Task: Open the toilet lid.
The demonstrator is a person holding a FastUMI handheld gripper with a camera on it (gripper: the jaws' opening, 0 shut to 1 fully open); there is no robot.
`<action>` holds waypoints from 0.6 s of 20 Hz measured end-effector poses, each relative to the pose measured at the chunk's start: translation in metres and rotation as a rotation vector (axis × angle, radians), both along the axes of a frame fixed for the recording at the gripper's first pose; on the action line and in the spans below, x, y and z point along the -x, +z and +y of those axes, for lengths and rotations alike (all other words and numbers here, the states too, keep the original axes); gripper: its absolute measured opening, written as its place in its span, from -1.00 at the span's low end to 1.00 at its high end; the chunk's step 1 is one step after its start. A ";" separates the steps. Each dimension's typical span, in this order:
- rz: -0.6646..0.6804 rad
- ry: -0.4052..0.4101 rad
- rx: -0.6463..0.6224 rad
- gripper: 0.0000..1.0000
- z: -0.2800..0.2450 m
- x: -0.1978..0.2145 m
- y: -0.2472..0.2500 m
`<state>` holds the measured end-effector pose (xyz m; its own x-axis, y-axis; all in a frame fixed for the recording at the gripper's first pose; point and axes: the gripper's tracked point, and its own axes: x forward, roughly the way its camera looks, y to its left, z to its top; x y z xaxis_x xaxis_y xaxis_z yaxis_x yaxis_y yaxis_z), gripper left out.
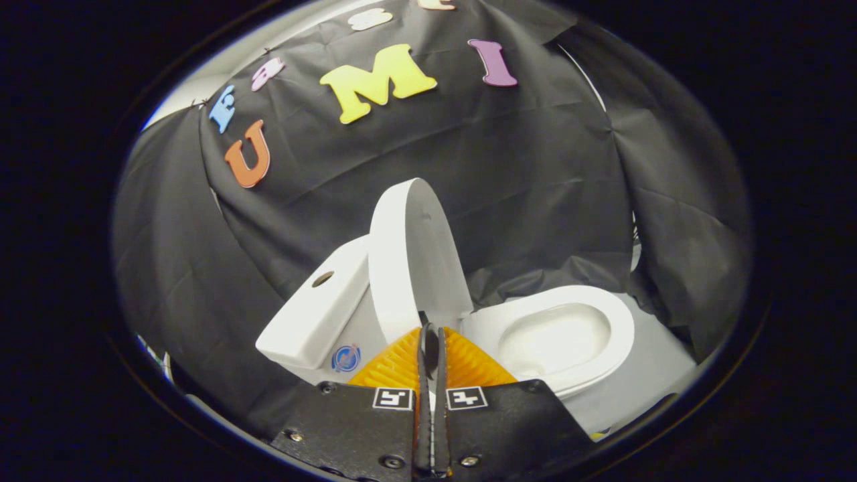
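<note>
Beyond the fingers hangs a creased black cloth wall (535, 167), its folds pooling onto the pale grey floor (643, 381) to their right

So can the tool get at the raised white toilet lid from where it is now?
Probably yes: the tool, fingers closed together, sits just below the upright white toilet lid, with nothing between them.

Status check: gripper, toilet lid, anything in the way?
Gripper shut, fingers together, nothing held. Toilet lid raised upright just ahead of the fingertips, beside the tank. Bowl exposed. Nothing in the way.
</note>
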<state>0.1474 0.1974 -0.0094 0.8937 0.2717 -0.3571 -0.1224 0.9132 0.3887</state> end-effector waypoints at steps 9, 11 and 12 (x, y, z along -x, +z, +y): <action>-0.022 -0.002 0.133 -0.89 0.045 0.003 -0.002; -0.025 -0.003 0.162 -0.89 0.053 0.004 -0.002; -0.027 -0.001 0.166 -0.89 0.057 0.005 -0.003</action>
<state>0.1426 0.2546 -0.0127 0.9036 0.2104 -0.3731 -0.1301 0.9647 0.2289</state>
